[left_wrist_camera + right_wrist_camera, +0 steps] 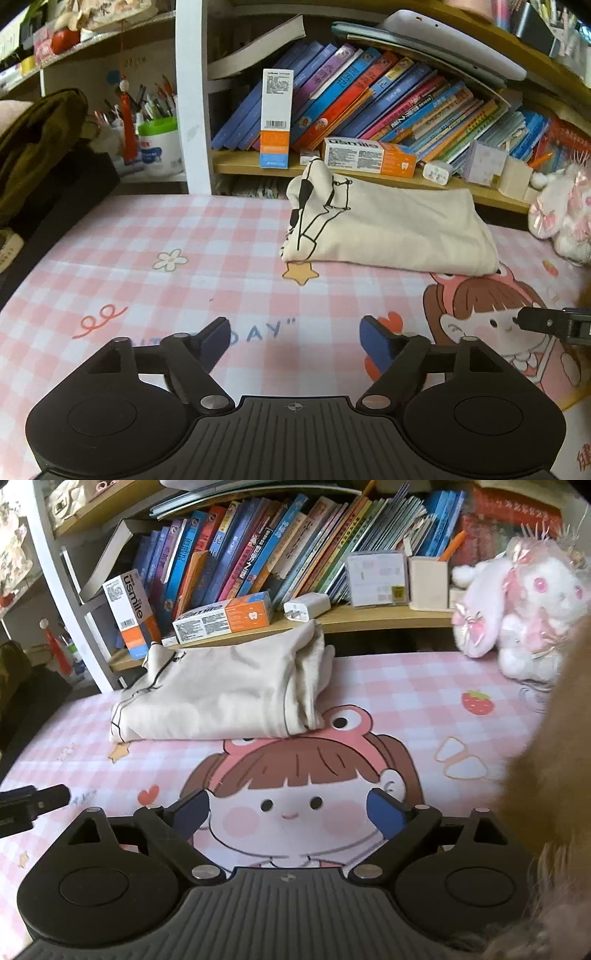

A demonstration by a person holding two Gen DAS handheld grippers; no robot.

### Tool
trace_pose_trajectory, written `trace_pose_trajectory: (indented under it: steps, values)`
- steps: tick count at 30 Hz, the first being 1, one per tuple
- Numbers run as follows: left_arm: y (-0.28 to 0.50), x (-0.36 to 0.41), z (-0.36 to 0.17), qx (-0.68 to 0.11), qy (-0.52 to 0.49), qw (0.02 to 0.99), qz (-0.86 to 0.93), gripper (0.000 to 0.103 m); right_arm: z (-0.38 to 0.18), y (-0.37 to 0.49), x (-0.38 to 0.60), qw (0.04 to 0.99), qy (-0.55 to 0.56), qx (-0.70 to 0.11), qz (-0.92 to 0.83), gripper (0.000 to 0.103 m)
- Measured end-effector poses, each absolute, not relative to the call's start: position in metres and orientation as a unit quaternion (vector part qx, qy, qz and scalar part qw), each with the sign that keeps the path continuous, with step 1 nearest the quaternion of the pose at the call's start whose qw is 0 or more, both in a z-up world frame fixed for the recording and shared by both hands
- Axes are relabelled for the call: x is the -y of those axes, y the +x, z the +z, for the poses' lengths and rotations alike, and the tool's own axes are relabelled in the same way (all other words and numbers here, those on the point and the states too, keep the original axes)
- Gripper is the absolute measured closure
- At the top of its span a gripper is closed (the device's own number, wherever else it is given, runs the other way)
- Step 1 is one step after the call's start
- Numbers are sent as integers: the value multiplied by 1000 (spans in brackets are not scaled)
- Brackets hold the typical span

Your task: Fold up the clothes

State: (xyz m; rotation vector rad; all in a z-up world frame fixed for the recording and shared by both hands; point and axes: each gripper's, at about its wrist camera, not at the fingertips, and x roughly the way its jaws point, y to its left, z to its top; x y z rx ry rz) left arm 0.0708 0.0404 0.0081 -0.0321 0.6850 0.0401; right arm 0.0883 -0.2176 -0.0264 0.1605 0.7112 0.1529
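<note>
**Folded shirt at the back of the mat, both grippers empty**

The cream shirt (391,229) lies folded at the far edge of the pink checked mat (147,236), just below the bookshelf (332,173). The left gripper (291,336) and the right gripper (288,808) hover over the mat with jaws wide apart, holding nothing, well short of the shirt. Only the left view shows the pen cup (159,144); the right view shows the whole plush rabbit (524,602) and the shirt's layered side.
</note>
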Motion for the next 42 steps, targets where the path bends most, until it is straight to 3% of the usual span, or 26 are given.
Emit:
trace_pose_trajectory:
  steps: [10, 42]
  values:
    - [52, -40, 10, -341, 2, 940, 8, 10, -21, 56, 203, 944, 38, -323, 50, 5]
    - [50, -43, 0, -340, 15, 940, -15, 5, -15, 31, 179, 946, 26, -324, 12, 4]
